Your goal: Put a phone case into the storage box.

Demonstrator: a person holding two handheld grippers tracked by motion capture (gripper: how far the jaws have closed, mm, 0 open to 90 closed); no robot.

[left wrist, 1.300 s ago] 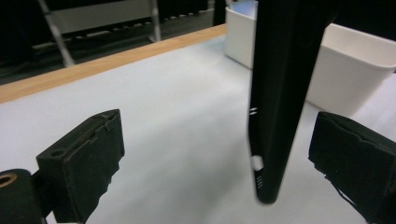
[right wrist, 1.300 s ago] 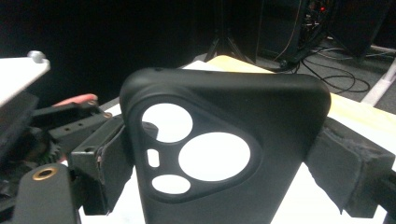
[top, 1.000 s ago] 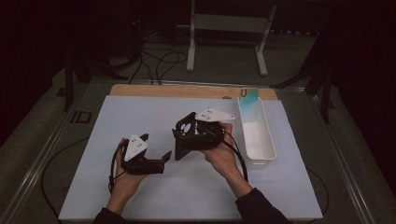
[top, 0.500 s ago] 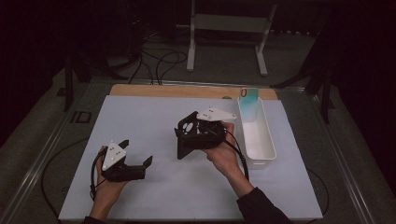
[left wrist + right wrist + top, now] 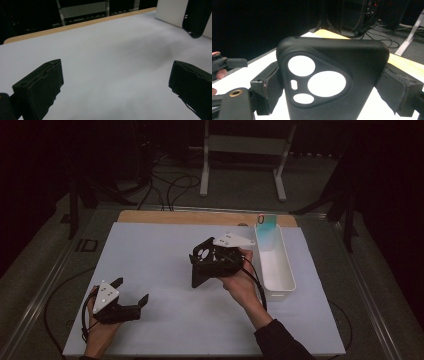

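Surface (image 5: 165, 260): white, broad, wooden strip along the far edge; carries both hands and the tray.
Tray (image 5: 280, 279): white, long and narrow, on the right part of the surface, just beside the right hand.
Right tongs (image 5: 200, 266): raised over the middle of the surface, closed on the phone case, one pad on each of its long sides.
Phone case (image 5: 332, 82): black, held upright between the right tongs, camera cutouts toward the lens; near the tray, well apart from the left tongs.
Left tongs (image 5: 131, 292): near the front left corner of the surface, spread wide, nothing between.
Change from a second ago: left tongs drawn from beside the right hand out toward the left front; right tongs and phone case about where they were.
Right gripper view: shows three round cutouts and a small slot in the case, too small to tell from above.
Left gripper view: shows bare surface between the wide jaws, and an end of the phone case (image 5: 197, 17) at the upper right.
High view: shows the spacing of hands and tray.
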